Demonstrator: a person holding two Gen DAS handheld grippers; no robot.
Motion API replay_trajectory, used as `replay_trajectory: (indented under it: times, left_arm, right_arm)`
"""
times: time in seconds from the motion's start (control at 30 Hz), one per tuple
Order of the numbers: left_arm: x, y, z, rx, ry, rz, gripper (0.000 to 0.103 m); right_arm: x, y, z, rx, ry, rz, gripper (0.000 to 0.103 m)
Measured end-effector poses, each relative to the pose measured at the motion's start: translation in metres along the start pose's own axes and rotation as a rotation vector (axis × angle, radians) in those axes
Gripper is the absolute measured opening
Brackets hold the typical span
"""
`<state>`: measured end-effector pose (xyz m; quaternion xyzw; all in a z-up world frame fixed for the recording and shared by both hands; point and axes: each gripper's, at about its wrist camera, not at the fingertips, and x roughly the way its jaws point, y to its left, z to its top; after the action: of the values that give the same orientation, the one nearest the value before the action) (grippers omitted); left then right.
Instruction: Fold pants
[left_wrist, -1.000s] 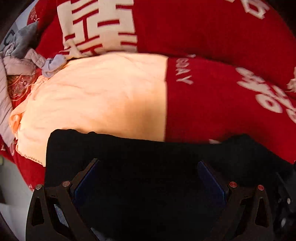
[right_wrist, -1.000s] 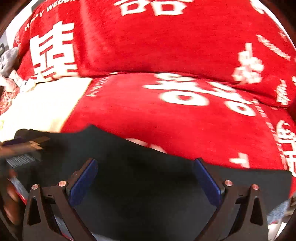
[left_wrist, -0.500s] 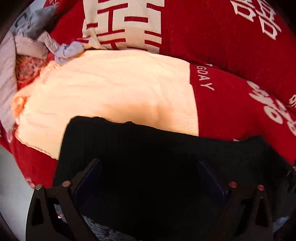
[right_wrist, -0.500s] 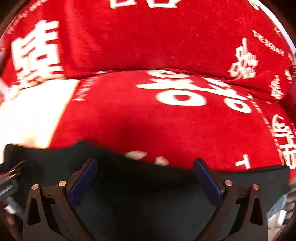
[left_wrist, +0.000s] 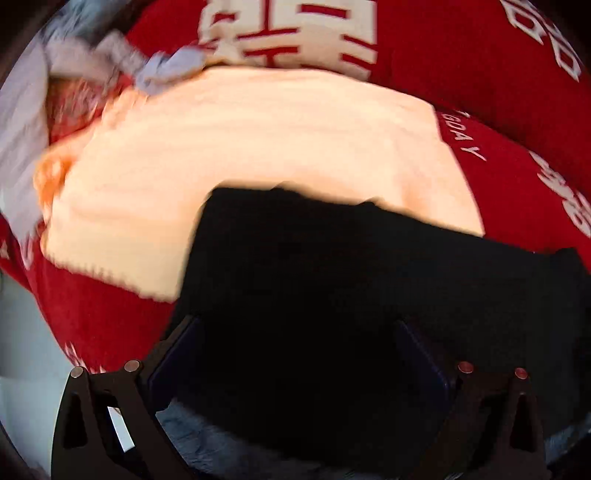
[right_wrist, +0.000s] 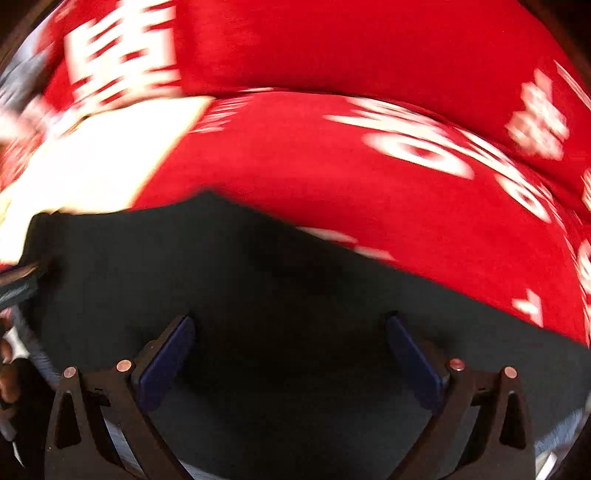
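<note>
Black pants (left_wrist: 332, 280) lie spread across the near part of a red sofa, filling the lower half of both views (right_wrist: 258, 288). My left gripper (left_wrist: 295, 354) hovers just above the dark cloth with its blue pads wide apart and nothing clamped between them. My right gripper (right_wrist: 291, 350) is likewise open over the pants, further to the right. The pants' far edge lies over a cream blanket on the left and over the red seat cover on the right. Near parts of the pants are hidden under the gripper frames.
A cream blanket (left_wrist: 240, 147) covers the sofa seat at left. Red cover with white characters (right_wrist: 369, 184) drapes seat and backrest. Grey and lilac clothes (left_wrist: 74, 62) are piled at the far left. The other gripper's body (right_wrist: 18, 284) and a hand show at the left edge.
Both views have swung; the pants' far-left corner now sits further right in the left wrist view. The blanket shows larger in the right wrist view. Both grippers stay open.
</note>
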<state>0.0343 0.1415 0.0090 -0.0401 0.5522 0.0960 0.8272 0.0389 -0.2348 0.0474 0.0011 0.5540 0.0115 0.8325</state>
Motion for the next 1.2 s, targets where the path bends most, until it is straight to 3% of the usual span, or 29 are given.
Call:
replay_trajectory:
  times: [0.17, 0.3, 0.37, 0.43, 0.6, 0.67, 0.77, 0.87, 0.93, 1.0, 1.1, 1.2]
  left_arm:
    - [-0.010, 0.033, -0.016, -0.051, 0.019, -0.020, 0.103]
    - [-0.023, 0.020, -0.022, -0.063, 0.011, 0.062, 0.103]
    - [-0.030, -0.004, -0.025, -0.056, 0.018, 0.020, 0.103]
    - [-0.038, -0.040, -0.030, 0.004, 0.022, -0.042, 0.103]
    - [-0.063, -0.154, -0.051, 0.278, -0.015, -0.153, 0.103]
    - [-0.061, -0.185, -0.058, 0.354, -0.003, -0.156, 0.103]
    - [-0.043, -0.205, -0.061, 0.405, 0.041, -0.110, 0.103]
    - [-0.037, -0.201, -0.050, 0.375, 0.056, -0.147, 0.103]
    - [-0.035, -0.200, -0.047, 0.360, 0.065, -0.154, 0.103]
    - [-0.035, -0.205, -0.046, 0.356, 0.063, -0.138, 0.103]
    - [-0.038, -0.208, -0.048, 0.327, 0.067, -0.112, 0.103]
    - [-0.043, -0.219, -0.047, 0.306, 0.072, -0.083, 0.103]
  right_arm:
    - [-0.020, -0.117, -0.029, 0.128, -0.006, -0.147, 0.103]
    - [-0.036, -0.201, -0.056, 0.387, 0.014, -0.175, 0.103]
    - [-0.047, -0.212, -0.064, 0.432, 0.006, -0.199, 0.103]
    - [-0.049, -0.194, -0.063, 0.390, -0.001, -0.194, 0.103]
    - [-0.044, -0.074, -0.056, 0.012, -0.050, -0.082, 0.103]
    - [-0.039, -0.032, -0.054, -0.155, -0.077, -0.050, 0.103]
    - [-0.025, -0.039, -0.050, -0.205, -0.087, -0.016, 0.103]
    - [-0.027, -0.096, -0.040, -0.089, -0.112, 0.012, 0.103]
    - [-0.027, -0.137, -0.035, -0.029, -0.106, -0.087, 0.103]
    - [-0.032, -0.195, -0.039, 0.072, -0.100, -0.069, 0.103]
    - [-0.043, -0.277, -0.057, 0.209, -0.090, -0.183, 0.103]
    - [-0.063, -0.344, -0.082, 0.370, -0.112, -0.220, 0.103]
